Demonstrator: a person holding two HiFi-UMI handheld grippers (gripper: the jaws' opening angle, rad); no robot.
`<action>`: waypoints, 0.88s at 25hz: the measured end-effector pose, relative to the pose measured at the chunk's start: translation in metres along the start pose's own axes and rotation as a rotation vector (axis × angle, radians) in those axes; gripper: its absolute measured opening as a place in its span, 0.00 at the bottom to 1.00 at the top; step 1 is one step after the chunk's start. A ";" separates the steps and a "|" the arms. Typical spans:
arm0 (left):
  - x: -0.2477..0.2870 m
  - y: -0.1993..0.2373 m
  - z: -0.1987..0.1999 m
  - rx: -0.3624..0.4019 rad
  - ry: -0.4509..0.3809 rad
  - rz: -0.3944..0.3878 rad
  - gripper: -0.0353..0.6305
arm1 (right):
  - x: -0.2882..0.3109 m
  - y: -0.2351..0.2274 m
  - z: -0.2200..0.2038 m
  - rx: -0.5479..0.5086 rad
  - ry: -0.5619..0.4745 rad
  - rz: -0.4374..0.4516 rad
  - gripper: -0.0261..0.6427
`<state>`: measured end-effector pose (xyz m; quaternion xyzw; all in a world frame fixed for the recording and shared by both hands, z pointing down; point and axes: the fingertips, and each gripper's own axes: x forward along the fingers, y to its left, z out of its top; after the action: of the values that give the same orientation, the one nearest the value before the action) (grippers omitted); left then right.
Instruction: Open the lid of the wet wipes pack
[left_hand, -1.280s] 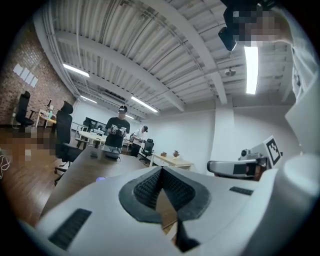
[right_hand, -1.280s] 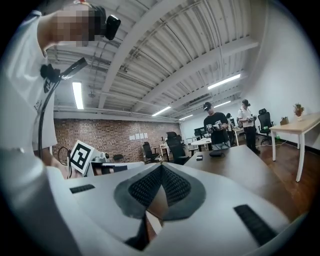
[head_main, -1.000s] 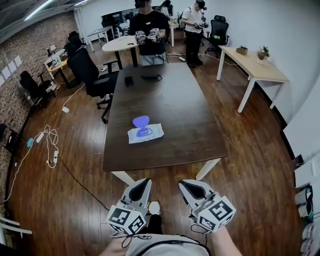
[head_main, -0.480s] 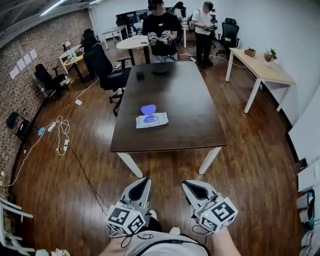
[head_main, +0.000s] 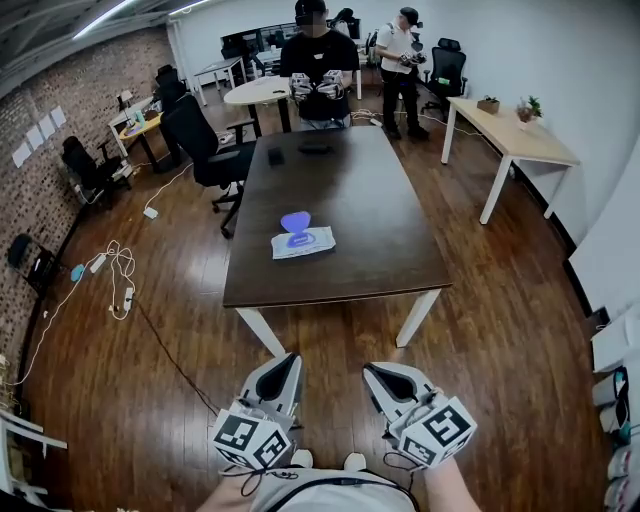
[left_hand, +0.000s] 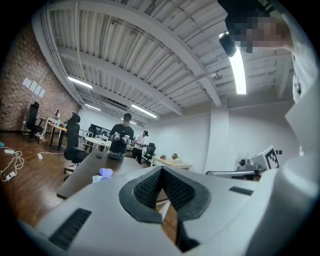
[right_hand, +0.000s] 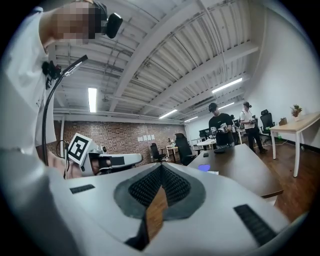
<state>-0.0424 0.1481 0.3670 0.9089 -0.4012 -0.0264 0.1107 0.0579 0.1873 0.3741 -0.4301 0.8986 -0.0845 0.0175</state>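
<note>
The wet wipes pack (head_main: 302, 241) lies flat on the dark wooden table (head_main: 340, 270), its blue lid (head_main: 295, 221) standing up open at the pack's far side. It also shows small in the left gripper view as the wipes pack (left_hand: 103, 173) and in the right gripper view as the wipes pack (right_hand: 204, 168). Both grippers are held close to my body, well short of the table's near edge. My left gripper (head_main: 283, 372) is shut with nothing in it, and so is my right gripper (head_main: 385, 378). Jaw tips meet in both gripper views: left gripper (left_hand: 161, 171), right gripper (right_hand: 161, 167).
A person (head_main: 316, 60) stands at the table's far end holding grippers, another person (head_main: 403, 55) behind. Black office chairs (head_main: 200, 150) stand left of the table. A light desk (head_main: 510, 135) is at the right. Cables (head_main: 110, 275) lie on the wooden floor at left.
I have backed away from the table: the table and pack look smaller and farther off. Both grippers stay shut and low in the same place in the head view.
</note>
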 end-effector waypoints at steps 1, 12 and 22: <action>-0.003 0.004 0.001 -0.003 0.002 -0.005 0.06 | 0.003 0.004 0.000 -0.001 0.001 -0.005 0.05; -0.031 0.044 0.010 -0.028 0.013 -0.062 0.06 | 0.030 0.045 -0.001 -0.008 0.005 -0.065 0.05; -0.043 0.051 0.012 -0.031 0.009 -0.095 0.06 | 0.034 0.061 0.004 -0.029 -0.005 -0.094 0.05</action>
<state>-0.1098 0.1444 0.3652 0.9252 -0.3566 -0.0337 0.1254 -0.0104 0.1980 0.3615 -0.4724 0.8785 -0.0713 0.0096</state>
